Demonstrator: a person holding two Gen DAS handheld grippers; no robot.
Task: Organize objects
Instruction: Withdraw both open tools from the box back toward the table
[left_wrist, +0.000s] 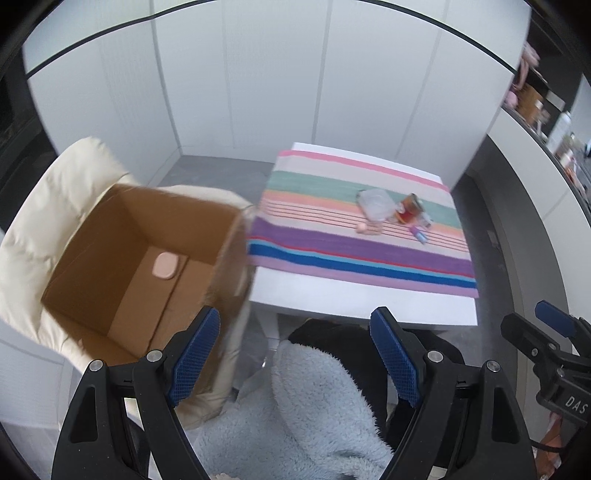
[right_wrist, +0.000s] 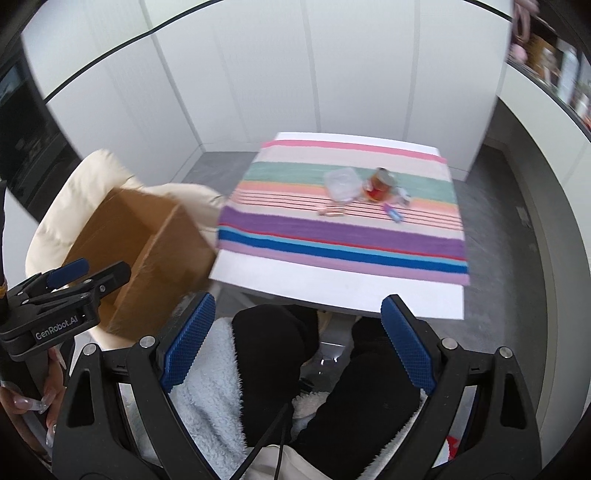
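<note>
heading for the clutter, both grippers empty
left gripper (left_wrist: 299, 354) and right gripper (right_wrist: 299, 343) are hanging released; items (left_wrist: 391, 214) are sitting right of centre, box (left_wrist: 125, 258) at left; i'm picking one edge piece first.

Home: cushioned chair (left_wrist: 55, 192), striped tablecloth (left_wrist: 362, 229)

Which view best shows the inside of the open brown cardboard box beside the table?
The left wrist view. It looks down into the open brown cardboard box, showing its inner walls, floor flaps and a small flat pink oval object on the bottom. The right wrist view shows only the box's outer side, partly behind the left gripper; its interior is hidden.
</note>
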